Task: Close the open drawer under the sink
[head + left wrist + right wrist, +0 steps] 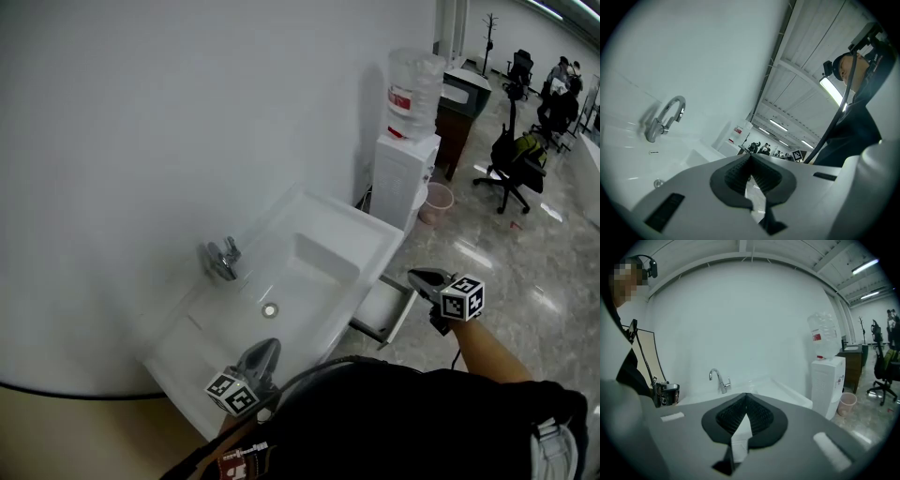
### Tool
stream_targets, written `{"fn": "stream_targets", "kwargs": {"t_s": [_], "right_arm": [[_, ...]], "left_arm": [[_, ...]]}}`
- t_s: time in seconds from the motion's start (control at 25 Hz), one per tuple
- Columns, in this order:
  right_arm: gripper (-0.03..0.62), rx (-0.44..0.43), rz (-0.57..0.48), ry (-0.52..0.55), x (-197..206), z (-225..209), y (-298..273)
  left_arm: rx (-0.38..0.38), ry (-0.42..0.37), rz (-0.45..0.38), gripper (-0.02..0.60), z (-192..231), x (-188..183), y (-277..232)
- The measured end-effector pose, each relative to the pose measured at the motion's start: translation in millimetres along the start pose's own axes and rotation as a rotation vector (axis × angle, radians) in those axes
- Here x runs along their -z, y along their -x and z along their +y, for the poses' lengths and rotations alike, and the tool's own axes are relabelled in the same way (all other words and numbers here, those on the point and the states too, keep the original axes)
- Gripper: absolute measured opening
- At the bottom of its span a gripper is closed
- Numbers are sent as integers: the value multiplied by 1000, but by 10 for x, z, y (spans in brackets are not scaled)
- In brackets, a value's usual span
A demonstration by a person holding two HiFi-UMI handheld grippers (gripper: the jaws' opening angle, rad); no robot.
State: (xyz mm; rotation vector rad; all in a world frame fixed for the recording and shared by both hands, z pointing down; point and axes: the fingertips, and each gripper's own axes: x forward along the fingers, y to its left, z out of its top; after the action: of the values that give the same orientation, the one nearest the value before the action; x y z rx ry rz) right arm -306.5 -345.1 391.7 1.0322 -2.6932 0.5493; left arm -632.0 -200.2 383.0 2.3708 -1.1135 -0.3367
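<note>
Left claw (pixel 270 347) closed; drawer (pixel 397 315) open; bottle label (pixel 401 98) unreadable

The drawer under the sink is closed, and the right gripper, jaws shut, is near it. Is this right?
Not quite: the head view shows the drawer pulled open under the sink. The right gripper, jaws shut, is near it.

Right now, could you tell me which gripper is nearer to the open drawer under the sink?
Right. The right gripper is just beside the front of the open drawer; the left gripper is by the sink, at its near edge, farther away.
</note>
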Motion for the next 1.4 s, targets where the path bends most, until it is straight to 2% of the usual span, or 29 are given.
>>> {"fn": "stream_targets", "kwargs": {"t_s": [0.2,0.36,0.68,0.96,1.28,1.4], "right_arm": [[0,12,-24,6,22,-599,486],[2,-4,-14,35,124,-989,775],[2,-11,8,1,550,-1729,1079],[2,18,-7,-26,956,-2001,1164],[2,4,11,-55,1565,-2189,1023],[3,-14,37,-29,1825,-2247,886]], "left_arm": [[13,-27,50,0,-434,256,-724],[26,-19,83,0,-766,533,-1266],[12,-35,204,0,-1092,1122,-2148],[55,-49,371,0,-1145,1720,-2601],[86,-26,500,0,-1130,2369,-2956],[89,-14,534,0,-1063,2639,-3026]]}}
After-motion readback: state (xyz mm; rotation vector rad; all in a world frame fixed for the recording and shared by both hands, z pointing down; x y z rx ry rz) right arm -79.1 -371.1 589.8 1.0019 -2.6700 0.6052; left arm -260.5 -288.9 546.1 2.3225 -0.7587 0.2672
